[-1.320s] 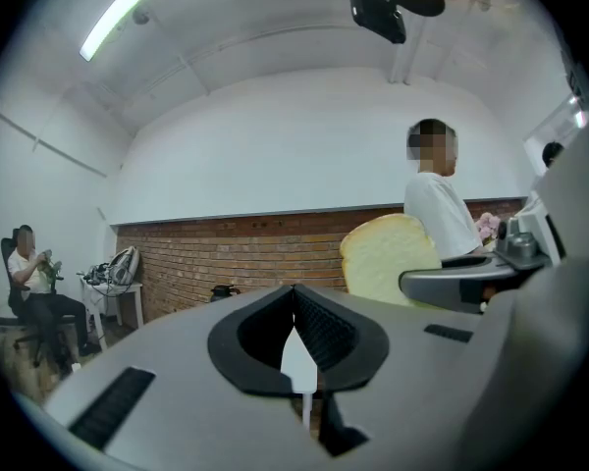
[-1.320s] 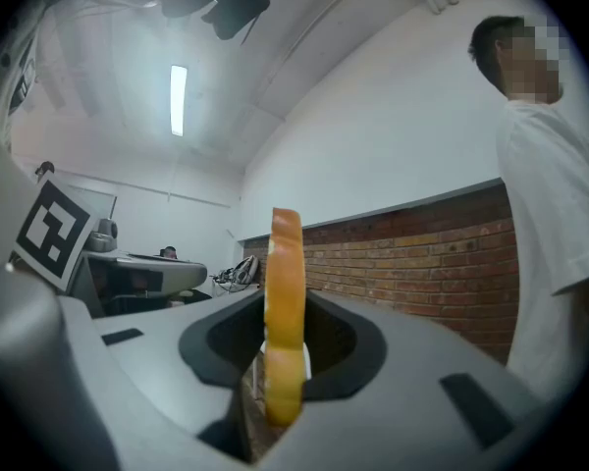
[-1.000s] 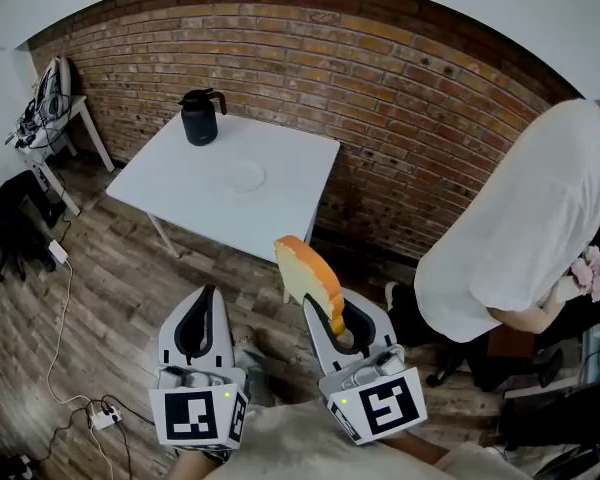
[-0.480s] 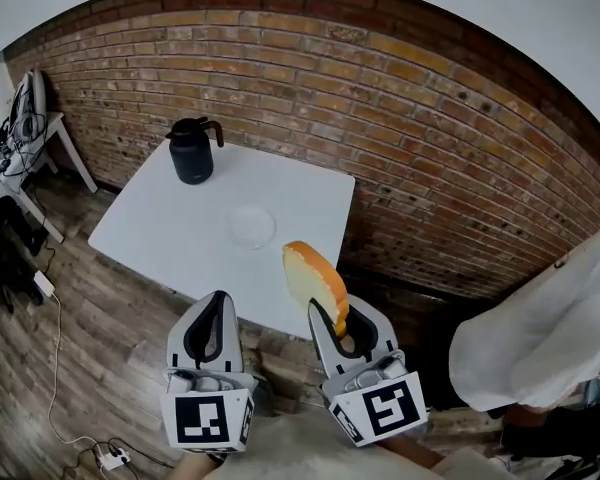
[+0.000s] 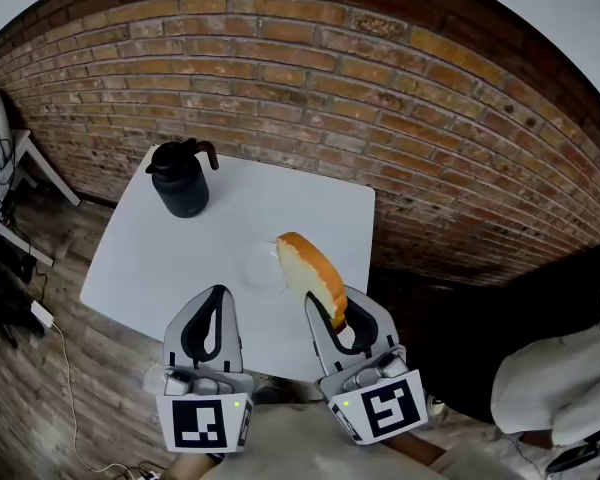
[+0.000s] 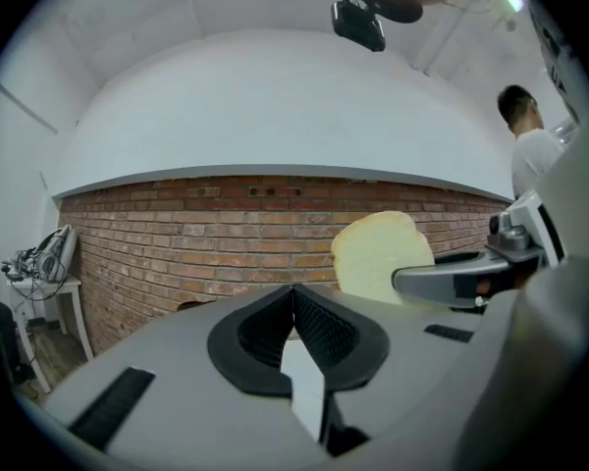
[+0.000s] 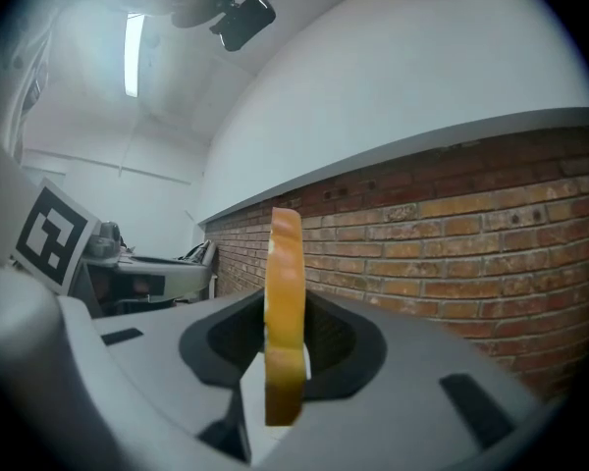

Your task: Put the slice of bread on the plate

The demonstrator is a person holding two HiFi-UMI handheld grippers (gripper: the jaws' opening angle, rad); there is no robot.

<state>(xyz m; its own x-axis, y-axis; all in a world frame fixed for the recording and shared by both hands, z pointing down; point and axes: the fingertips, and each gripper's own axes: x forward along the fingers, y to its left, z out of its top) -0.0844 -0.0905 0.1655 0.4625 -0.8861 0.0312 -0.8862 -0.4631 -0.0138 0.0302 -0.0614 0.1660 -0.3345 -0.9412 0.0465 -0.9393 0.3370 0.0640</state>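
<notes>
A slice of bread (image 5: pixel 309 271) with an orange crust stands upright in my right gripper (image 5: pixel 332 311), which is shut on its lower edge. In the right gripper view the bread slice (image 7: pixel 284 312) shows edge-on between the jaws. A small pale plate (image 5: pixel 259 267) lies on the white table (image 5: pixel 150 258), just beyond and left of the bread, partly hidden by it. My left gripper (image 5: pixel 216 294) is shut and holds nothing; its jaws meet at the left gripper's tip (image 6: pixel 294 293). There the bread slice (image 6: pixel 378 253) appears to the right.
A black kettle (image 5: pixel 183 179) stands at the table's far left corner. A brick wall (image 5: pixel 400 118) runs behind the table. A person in white (image 5: pixel 555 393) is at the lower right. A white chair (image 5: pixel 5 148) and cables are at the left on the wooden floor.
Both grippers have moved forward toward the table, the bread still held; now they reach over its near edge. The person in white has slid off to the right of view.
</notes>
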